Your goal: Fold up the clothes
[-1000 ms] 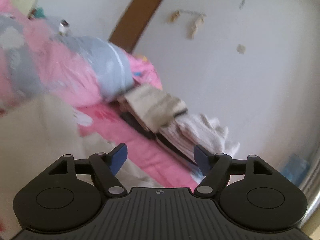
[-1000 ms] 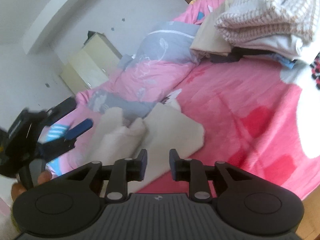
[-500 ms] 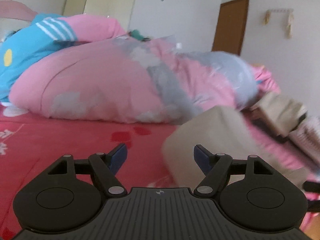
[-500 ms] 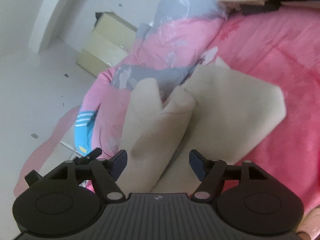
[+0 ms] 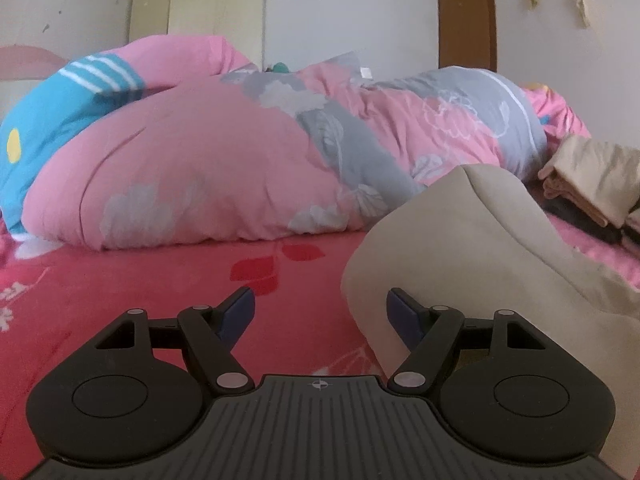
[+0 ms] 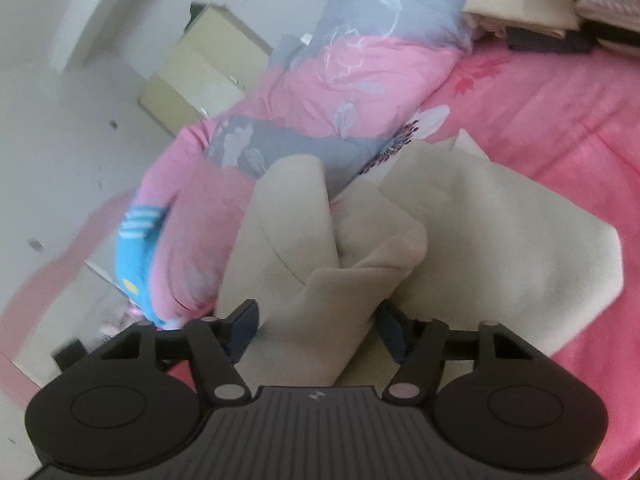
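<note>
Left gripper [image 5: 320, 312]: jaws spread wide, nothing between them; low over the red bedsheet [image 5: 120, 292], pointing toward the rolled quilt.
Left gripper's right finger [image 5: 404, 314]: just at the near left edge of the beige garment; contact impossible to tell.
Right gripper [image 6: 318, 326]: jaws closing, apart for now, a raised fold of the beige garment between them; pads not pressing on the cloth as far as visible.
Beige garment [image 6: 460, 240]: on the bed, partly folded, bunched into a ridge in the middle; a broad flat flap spread to the right in the right wrist view, a narrower flap standing up to the left. In the left wrist view [image 5: 472, 248], a rounded heap at right, resting on the sheet.
Quilt [image 5: 240, 152]: pink and grey floral, rolled along the far side of the bed, just beyond the garment.
Blue striped pillow [image 5: 52, 120]: at the quilt's left end, partly under it.
Folded pile [image 5: 596, 176]: beige and dark pieces stacked at far right, near the quilt's other end; well apart from both grippers.
Wardrobe [image 5: 200, 20]: pale, against the back wall behind the bed.
Door [image 5: 466, 16]: brown, right of the wardrobe.
</note>
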Tool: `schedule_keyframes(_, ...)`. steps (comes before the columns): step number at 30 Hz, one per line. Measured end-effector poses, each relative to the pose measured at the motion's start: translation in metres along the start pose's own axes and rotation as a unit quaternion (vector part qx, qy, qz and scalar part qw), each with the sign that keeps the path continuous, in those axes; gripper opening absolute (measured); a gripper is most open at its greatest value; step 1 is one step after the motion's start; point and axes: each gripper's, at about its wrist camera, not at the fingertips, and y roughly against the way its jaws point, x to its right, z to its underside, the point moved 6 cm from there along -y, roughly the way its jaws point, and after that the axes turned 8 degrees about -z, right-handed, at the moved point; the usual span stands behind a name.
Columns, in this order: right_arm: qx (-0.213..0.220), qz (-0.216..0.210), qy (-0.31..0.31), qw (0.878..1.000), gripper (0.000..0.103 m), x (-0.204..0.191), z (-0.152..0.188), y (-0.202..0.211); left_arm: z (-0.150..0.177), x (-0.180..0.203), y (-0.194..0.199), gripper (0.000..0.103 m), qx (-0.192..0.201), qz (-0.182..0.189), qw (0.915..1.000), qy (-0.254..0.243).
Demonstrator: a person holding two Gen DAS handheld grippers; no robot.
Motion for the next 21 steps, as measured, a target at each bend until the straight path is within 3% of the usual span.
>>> schedule_keyframes(4,-0.006,0.006,0.004,1.0,0.051,-0.001,0.001,-0.017,0.0,0.001,-0.001,0.073,0.005,-0.005,0.9999,-0.012)
schedule_keyframes(8,0.012,0.039,0.074,0.996,0.023,-0.016,0.001,-0.021,-0.001,0.005,-0.003,0.071,0.009,-0.007,0.9998,-0.014)
schedule_keyframes(16,0.082,0.075,0.18,0.977,0.016,-0.036,-0.006,0.011,-0.014,0.034,0.0,0.071,0.035,0.005,0.9981,-0.049)
schedule_keyframes(21,0.089,0.091,0.156,0.98,0.016,-0.009,-0.005,0.021,-0.018,0.058,0.001,0.071,0.055,0.01,0.9955,-0.077)
